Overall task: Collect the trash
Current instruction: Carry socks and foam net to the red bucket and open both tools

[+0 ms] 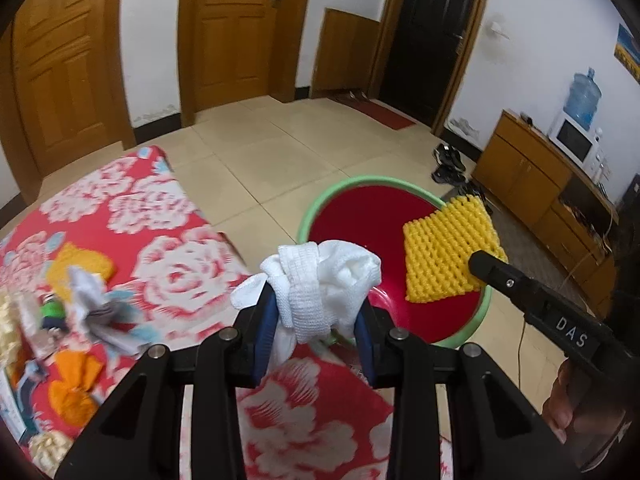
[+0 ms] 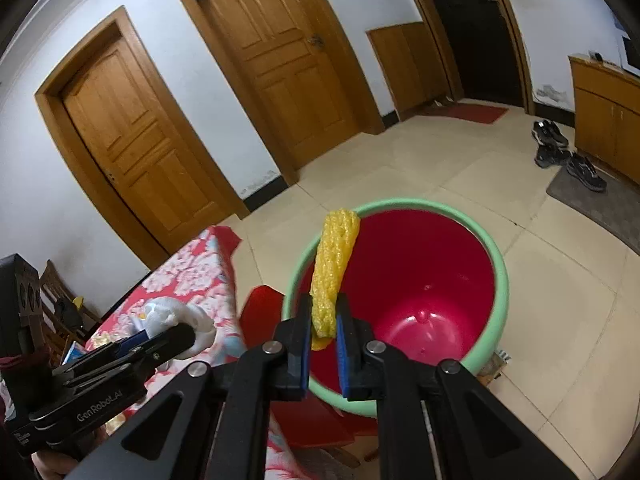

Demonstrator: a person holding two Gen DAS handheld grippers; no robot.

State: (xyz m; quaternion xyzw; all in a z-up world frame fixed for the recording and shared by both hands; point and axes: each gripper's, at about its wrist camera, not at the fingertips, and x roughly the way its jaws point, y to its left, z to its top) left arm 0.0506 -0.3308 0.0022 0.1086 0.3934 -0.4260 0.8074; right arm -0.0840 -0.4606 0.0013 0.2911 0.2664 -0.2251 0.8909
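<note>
While one red bucket [image 2: 432, 280] stood below, my right gripper [image 2: 323, 320] pinched one yellow foam net [image 2: 334, 268] over it. My left gripper [image 1: 316, 312], clamping one white foam net [image 1: 320, 280] beside the rim, read "GenRobot.AI"; my right read "DAS".

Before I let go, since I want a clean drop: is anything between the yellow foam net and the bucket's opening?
Nothing visible. The yellow foam net, in the right gripper, hangs over the bucket, whose red inside looks empty.

Black linkage left gripper [image 1: 316, 320], blue-padded jaws, silver pivot screws, white "DAS", possibly "GenRobot.AI" lettering
</note>
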